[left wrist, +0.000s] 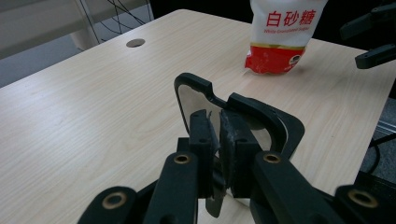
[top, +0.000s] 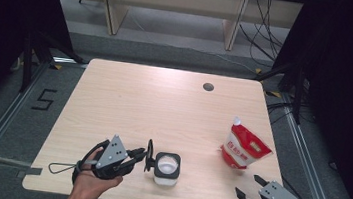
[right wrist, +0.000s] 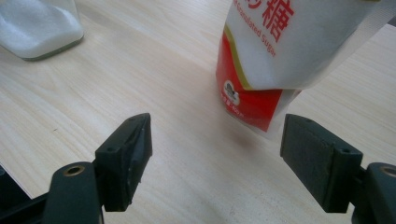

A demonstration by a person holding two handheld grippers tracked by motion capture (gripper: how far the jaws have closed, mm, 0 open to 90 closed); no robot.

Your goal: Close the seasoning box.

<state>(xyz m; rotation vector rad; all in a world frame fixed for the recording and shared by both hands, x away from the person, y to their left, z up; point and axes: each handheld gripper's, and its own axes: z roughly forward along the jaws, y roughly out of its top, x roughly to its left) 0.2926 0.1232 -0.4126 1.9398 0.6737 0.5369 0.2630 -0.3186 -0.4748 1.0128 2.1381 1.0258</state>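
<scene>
Fingers (left wrist: 236, 140) of the left gripper (top: 139, 154) are clenched on the black lid (top: 149, 155) of the sugar jar (top: 167, 168), pinching its tab so the lid stands on edge just left of the jar's open mouth. That jar, square with a black collar and white sugar inside, sits near the front edge of the counter (top: 139, 100), between the two hands. By my reading the step in hand is uncovering the jar: the lid is off the mouth but not yet put down anywhere.

Over at the right, the right gripper (top: 248, 184) has its fingers (right wrist: 126, 154) spread wide and released, holding nothing, aimed at the red-and-white pouch of granulated sugar (top: 243, 147) that stands upright near the counter's right edge. The pouch is close ahead of them but untouched.

Next, I would expect the lid to be carried clear and laid flat on bare counter, and the right gripper to advance and close on the pouch's body so it can be tipped over the jar.
</scene>
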